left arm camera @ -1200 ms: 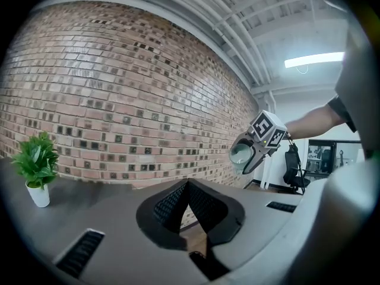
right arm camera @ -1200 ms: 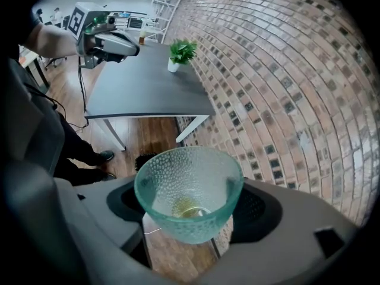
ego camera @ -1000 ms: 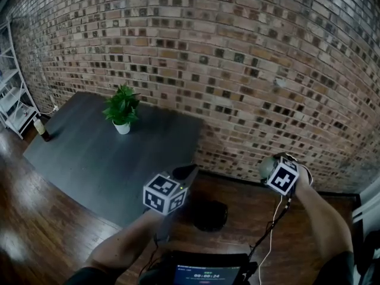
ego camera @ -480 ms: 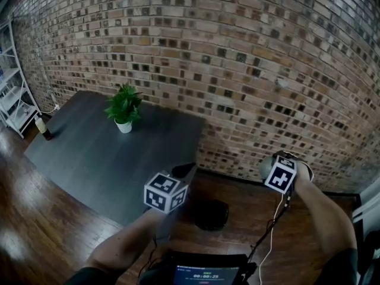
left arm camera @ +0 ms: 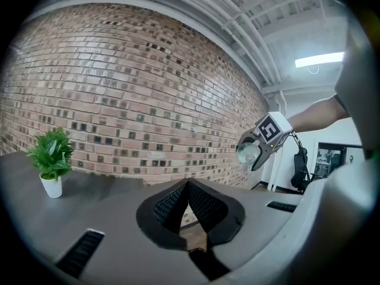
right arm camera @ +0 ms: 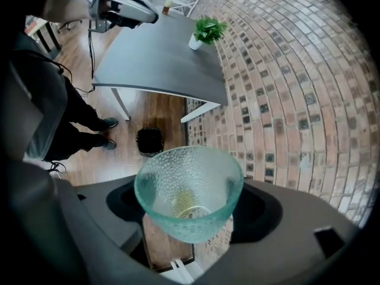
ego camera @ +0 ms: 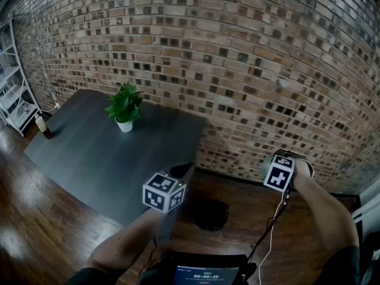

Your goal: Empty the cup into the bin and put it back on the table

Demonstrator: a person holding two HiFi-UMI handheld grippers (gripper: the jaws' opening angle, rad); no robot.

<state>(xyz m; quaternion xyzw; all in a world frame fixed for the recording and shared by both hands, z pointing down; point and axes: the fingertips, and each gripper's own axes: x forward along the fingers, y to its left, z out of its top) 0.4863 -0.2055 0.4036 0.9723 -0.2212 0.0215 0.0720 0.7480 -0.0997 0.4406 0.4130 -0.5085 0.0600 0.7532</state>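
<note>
A clear pebbled glass cup [right arm camera: 189, 190] sits between the jaws of my right gripper [ego camera: 270, 167], which is shut on it. The cup is tilted, its mouth facing the camera, with a yellowish patch at its bottom. The small black bin [right arm camera: 149, 141] stands on the wooden floor far below it, and the head view shows the bin [ego camera: 209, 214] between my two arms. The left gripper view has the cup [left arm camera: 248, 153] off to the right in front of the brick wall. My left gripper [ego camera: 180, 171] hovers level by the dark table [ego camera: 89, 153]; its fingertips [left arm camera: 188, 184] meet with nothing between them.
A potted green plant [ego camera: 124, 107] stands on the table near the brick wall. A small bottle [ego camera: 41, 126] sits at the table's far left corner, with a white shelf [ego camera: 10, 94] beyond it. A person's legs and shoes [right arm camera: 89, 126] stand beside the bin.
My right gripper has rolled a little, so its marker cube now faces more towards the head camera and hides more of the cup. The left gripper has hardly moved.
</note>
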